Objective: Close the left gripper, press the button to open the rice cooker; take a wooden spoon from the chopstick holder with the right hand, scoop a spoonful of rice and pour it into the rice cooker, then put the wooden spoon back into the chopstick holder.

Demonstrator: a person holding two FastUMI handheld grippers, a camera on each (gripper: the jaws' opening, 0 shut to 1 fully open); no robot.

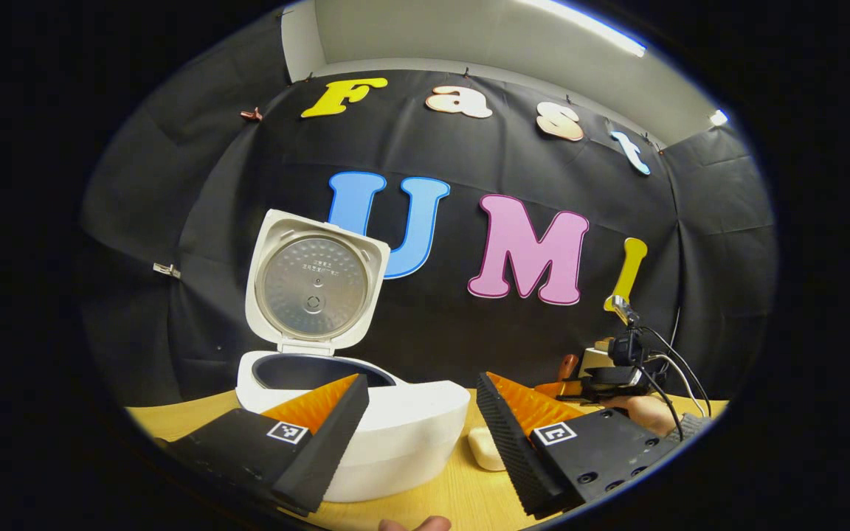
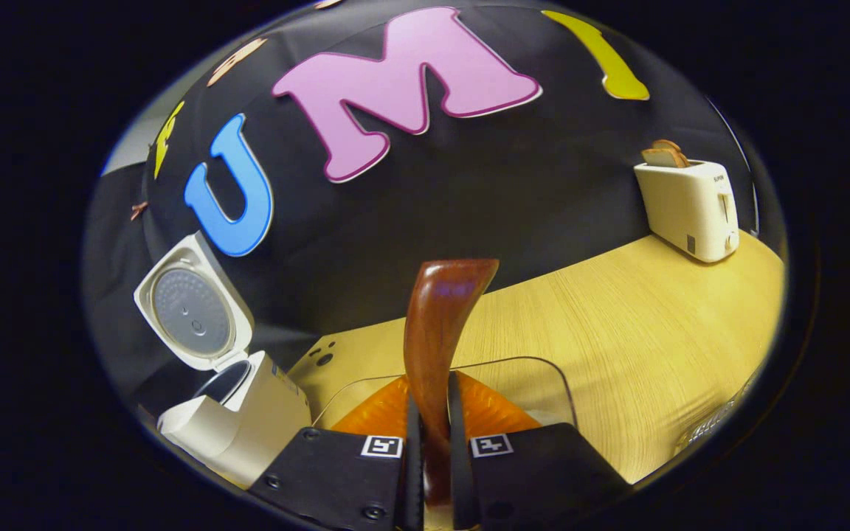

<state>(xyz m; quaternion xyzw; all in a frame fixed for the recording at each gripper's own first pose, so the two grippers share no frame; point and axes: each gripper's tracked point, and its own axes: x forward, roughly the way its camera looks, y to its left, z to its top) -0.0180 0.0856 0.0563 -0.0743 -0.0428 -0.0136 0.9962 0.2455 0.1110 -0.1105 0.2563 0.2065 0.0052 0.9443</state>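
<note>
The white rice cooker (image 1: pixel 395 435) stands on the wooden table with its lid (image 1: pixel 314 284) swung up and the dark inner pot (image 1: pixel 307 371) showing. My left gripper (image 1: pixel 417 442) is open just in front of it, holding nothing. At the far right a hand holds my right gripper (image 1: pixel 609 372). In the right gripper view my right gripper (image 2: pixel 432 442) is shut on the brown wooden spoon (image 2: pixel 440 324), which rises upright between the fingers. Its lower end is hidden. A clear container's rim (image 2: pixel 536 366) lies right below. The open rice cooker (image 2: pixel 240 420) sits at the left.
A cream toaster (image 2: pixel 687 210) with bread slices in it stands at the table's far right. A small cream rounded object (image 1: pixel 484 448) lies on the table (image 2: pixel 617 339) beside the cooker. Cables trail from the right gripper. A fingertip (image 1: pixel 414 525) shows at the bottom edge.
</note>
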